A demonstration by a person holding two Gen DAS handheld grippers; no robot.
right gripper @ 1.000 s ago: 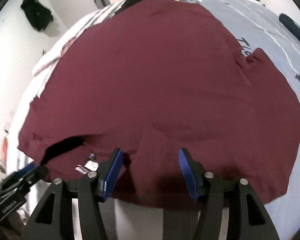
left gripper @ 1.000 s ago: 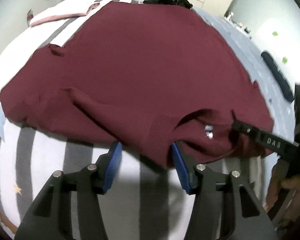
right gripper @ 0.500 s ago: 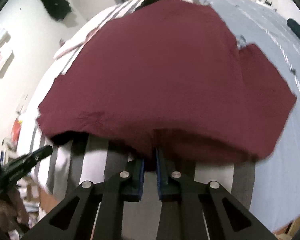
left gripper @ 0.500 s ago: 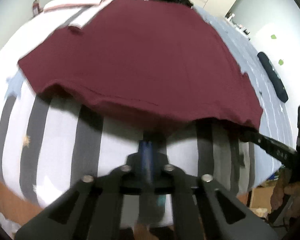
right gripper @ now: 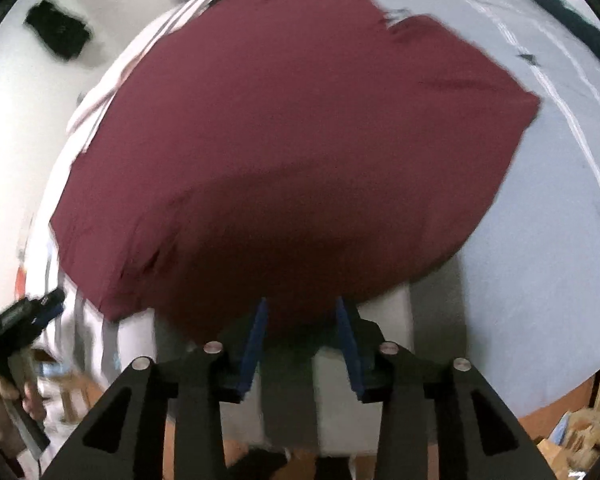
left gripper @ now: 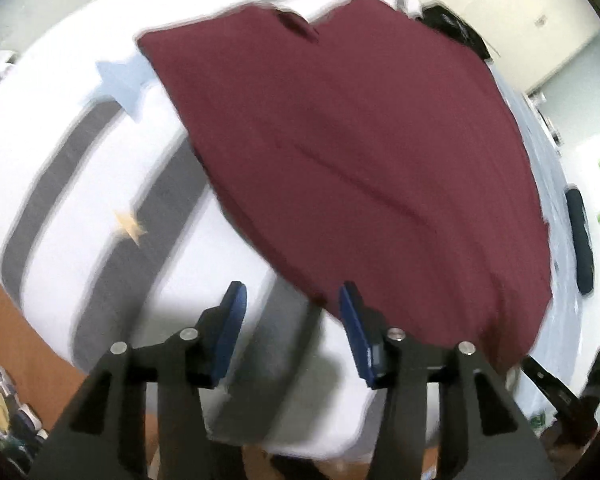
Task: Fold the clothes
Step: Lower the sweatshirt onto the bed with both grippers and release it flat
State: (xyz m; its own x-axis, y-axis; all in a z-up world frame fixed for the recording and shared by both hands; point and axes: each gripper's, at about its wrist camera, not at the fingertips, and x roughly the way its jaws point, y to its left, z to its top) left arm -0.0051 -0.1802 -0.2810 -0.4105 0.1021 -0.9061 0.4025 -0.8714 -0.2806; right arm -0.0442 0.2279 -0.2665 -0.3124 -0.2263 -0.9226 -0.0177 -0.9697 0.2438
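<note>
Scene: two wrist cameras look steeply down at a bed (left gripper: 100,208) with a white sheet striped in grey and printed with small stars; a dark red shirt (left gripper: 360,152) lies spread flat across it.
Shirt position: it covers most of the bed, its near edge just ahead of both grippers and a sleeve stretched toward the right side in the right view. It seems laid out flat so that it can be folded in tidy halves.
Left gripper (left gripper: 292,320): its blue fingers stand apart and have just been opening. Only the striped sheet shows between them; the shirt's corner sits just beside the right-hand finger, not clamped.
Right gripper (right gripper: 302,332): its fingers have also just been opening and stand apart. The shirt's near edge hangs over the gap between their tips, but neither finger appears to press on it.
Likely reason: both tools look to have let go of the near edge so the cloth can settle flat before a fold.
Other items: a long dark object (left gripper: 580,240) lies far right on the bed; dark clothing (right gripper: 58,36) hangs on the wall.
Writing: blurred frames, nothing readable.
</note>
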